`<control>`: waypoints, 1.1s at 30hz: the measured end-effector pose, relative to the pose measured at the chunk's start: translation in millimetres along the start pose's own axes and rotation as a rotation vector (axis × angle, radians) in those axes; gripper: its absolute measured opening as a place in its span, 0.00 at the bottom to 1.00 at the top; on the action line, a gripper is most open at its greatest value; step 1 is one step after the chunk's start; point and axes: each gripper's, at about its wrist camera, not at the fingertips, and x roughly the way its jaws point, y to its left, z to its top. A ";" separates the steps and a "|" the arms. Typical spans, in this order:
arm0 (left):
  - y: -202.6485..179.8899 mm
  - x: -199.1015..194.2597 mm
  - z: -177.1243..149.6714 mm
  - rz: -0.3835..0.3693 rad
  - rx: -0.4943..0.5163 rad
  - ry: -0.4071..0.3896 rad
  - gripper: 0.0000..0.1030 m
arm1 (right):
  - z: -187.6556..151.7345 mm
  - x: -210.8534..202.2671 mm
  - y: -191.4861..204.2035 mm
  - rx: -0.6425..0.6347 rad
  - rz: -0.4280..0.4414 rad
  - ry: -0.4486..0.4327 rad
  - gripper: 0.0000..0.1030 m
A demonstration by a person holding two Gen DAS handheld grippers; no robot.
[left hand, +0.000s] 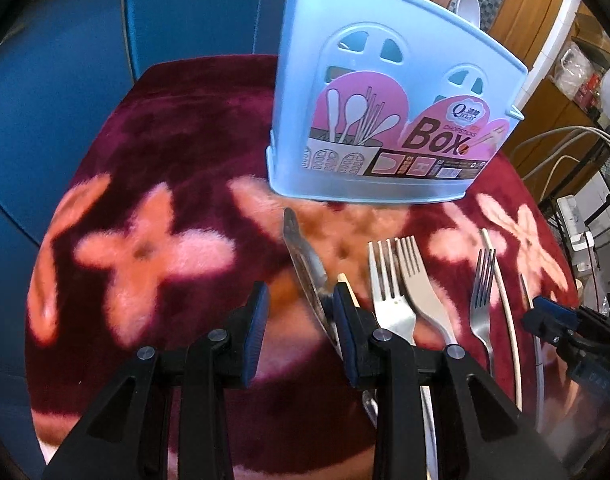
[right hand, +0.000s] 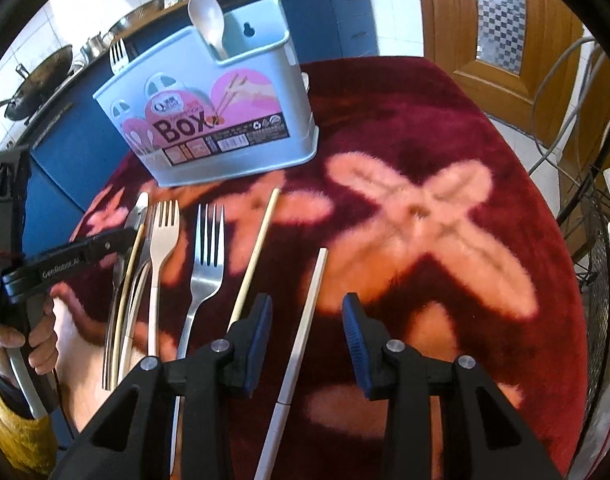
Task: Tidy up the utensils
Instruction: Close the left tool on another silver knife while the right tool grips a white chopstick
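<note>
A light blue utensil box (left hand: 389,92) (right hand: 221,120) stands at the far side of the red floral cloth, holding a white spoon (right hand: 207,16) and a fork (right hand: 118,54). In front of it lie a knife (left hand: 305,264), three forks (left hand: 389,292) (right hand: 207,256) and several chopsticks (right hand: 255,252). My left gripper (left hand: 301,312) is open, its right finger beside the knife. My right gripper (right hand: 307,324) is open, with a white chopstick (right hand: 305,328) lying between its fingers on the cloth.
The round table has a red cloth with pink flowers (right hand: 425,208). Blue cabinets (left hand: 65,80) stand behind, with woks on the counter (right hand: 37,80). A wooden door (right hand: 485,20) and cables (right hand: 565,120) are at the right.
</note>
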 end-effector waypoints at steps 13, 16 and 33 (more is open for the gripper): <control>-4.7 15.3 18.2 -0.061 0.027 0.080 0.16 | 19.3 14.3 -11.3 0.024 0.035 0.133 0.19; -4.4 19.2 23.5 -0.067 0.033 0.115 0.16 | 23.8 18.1 -8.5 0.004 0.025 0.161 0.17; 6.1 -24.3 15.6 -0.154 0.001 0.015 0.04 | 21.1 -9.3 -9.5 0.044 0.131 0.015 0.06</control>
